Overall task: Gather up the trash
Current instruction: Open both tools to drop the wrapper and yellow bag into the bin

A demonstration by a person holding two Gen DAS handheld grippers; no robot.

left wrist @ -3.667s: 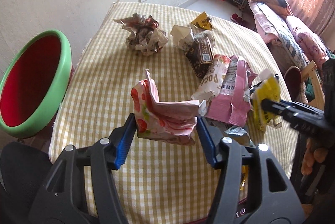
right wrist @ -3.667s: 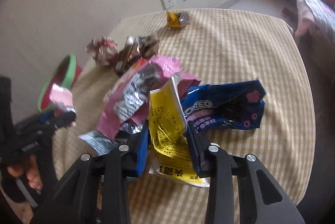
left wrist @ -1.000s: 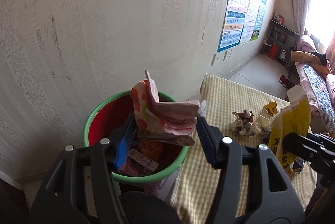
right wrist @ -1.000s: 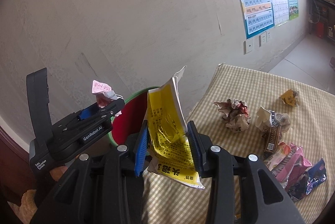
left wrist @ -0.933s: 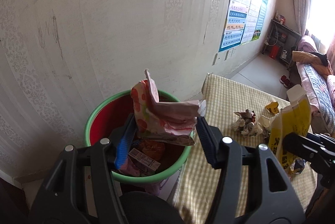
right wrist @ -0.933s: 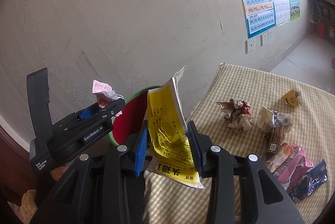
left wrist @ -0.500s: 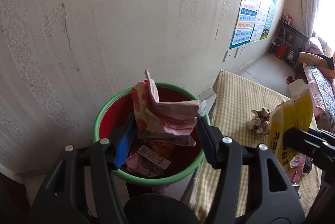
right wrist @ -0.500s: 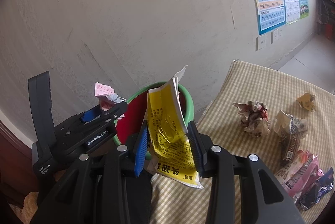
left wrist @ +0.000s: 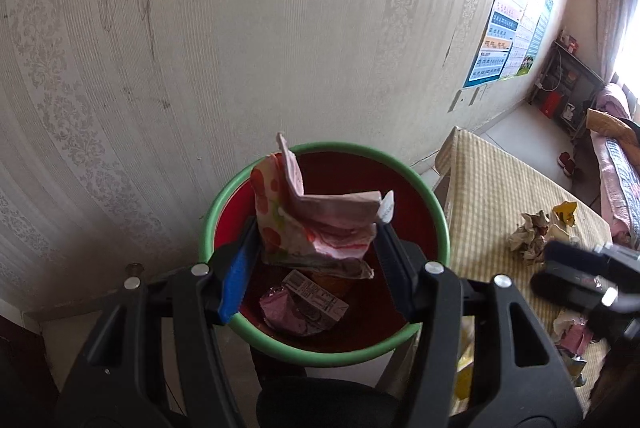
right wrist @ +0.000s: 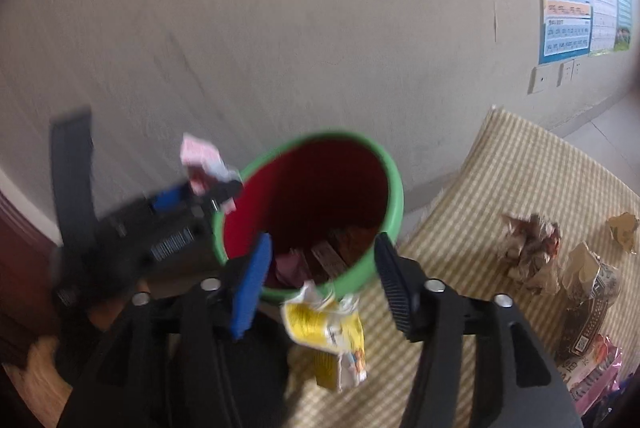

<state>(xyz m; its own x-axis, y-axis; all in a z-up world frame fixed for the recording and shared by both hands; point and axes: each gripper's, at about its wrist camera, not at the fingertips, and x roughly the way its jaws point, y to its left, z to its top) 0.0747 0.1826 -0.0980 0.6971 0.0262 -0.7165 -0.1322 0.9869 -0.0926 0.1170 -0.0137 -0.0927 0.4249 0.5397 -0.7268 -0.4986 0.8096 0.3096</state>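
Beside the checked table [right wrist: 520,163] we note the yellow wrapper [right wrist: 328,332], gripped a second ago, dropping free below the right gripper [right wrist: 320,268]'s opening jaws, while the left gripper [left wrist: 316,260], angled downward, clamps the pink wrapper [left wrist: 316,224] over the green-rimmed bin [left wrist: 440,228].

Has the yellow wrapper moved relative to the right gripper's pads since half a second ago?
Yes: the yellow wrapper has dropped below the opening right gripper.
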